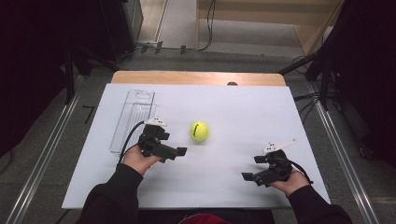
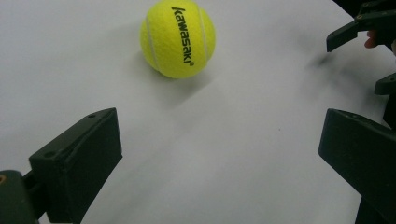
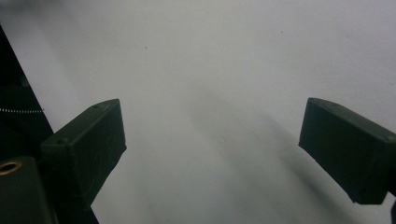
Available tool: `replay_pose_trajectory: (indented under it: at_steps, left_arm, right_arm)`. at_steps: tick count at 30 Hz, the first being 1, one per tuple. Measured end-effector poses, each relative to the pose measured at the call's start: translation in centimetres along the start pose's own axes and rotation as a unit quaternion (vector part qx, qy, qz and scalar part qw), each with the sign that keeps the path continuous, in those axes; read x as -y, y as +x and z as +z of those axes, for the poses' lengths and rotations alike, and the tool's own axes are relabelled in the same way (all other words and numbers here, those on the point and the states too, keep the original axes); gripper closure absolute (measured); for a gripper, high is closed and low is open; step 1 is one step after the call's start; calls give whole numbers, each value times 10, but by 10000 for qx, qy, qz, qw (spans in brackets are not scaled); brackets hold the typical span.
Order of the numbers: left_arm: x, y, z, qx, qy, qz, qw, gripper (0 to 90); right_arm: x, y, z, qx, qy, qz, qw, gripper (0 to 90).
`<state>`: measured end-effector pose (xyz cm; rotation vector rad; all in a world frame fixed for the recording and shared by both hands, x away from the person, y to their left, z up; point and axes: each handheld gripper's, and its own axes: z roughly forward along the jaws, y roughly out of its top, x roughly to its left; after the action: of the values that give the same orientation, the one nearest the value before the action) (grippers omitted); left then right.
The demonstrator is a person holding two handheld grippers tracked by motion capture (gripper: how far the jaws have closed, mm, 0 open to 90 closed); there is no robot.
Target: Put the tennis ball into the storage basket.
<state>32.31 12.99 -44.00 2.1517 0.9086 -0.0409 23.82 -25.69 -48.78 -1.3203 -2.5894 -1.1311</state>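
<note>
Two hand-held grippers, one ball and one clear tray make up the stock on a white surface [image 1: 233, 107] laid over a wooden tabletop [image 1: 196, 77], whose far strip shows beyond the white sheet's far edge.

Item 1: tennis ball [image 1: 199, 131], yellow-green, black "Kawasaki" lettering. It sits alone near the middle of the surface, touching nothing, with bare white on all sides. In the left gripper view the ball [image 2: 178, 37] lies ahead of the fingers and outside the gap between them.

Item 2: clear plastic tray [image 1: 133, 119], long and narrow, lying along the left part of the surface with its far end near the far edge. It is just beside the left gripper and well apart from the ball.

Item 3: left gripper [image 1: 180, 151], held in the person's left hand [image 1: 140, 160], near the ball on its near-left side. Fingers [image 2: 77, 161] spread wide, holding nothing.

Item 4: right gripper [image 1: 249, 176], held in the right hand [image 1: 292, 181], near the surface's near-right corner, well apart from the ball. Fingers [image 3: 84, 144] spread wide, bare white between them.

Open room: a broad bare stretch covers the right half and far side of the surface. Grey floor and metal rails [image 1: 42, 158] flank both side edges.
</note>
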Motion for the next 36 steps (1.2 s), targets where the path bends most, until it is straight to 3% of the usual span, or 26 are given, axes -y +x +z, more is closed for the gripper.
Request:
replay_pose_trajectory:
  at_steps: [6, 16, 36]
  left_arm:
    - [-2, 1, 1, 49, -23, -42, 10000, 0]
    - [-13, 2, 7, -94, 34, 74, 9999, 1]
    - [-28, 6, 15, -189, -29, 47, 9998, 1]
  right_arm:
    - [0, 0, 0, 12, -4, -17, 10000, 53]
    - [0, 0, 0, 39, -42, 57, 10000, 53]
    - [1, 0, 1, 81, 12, 33, 10000, 53]
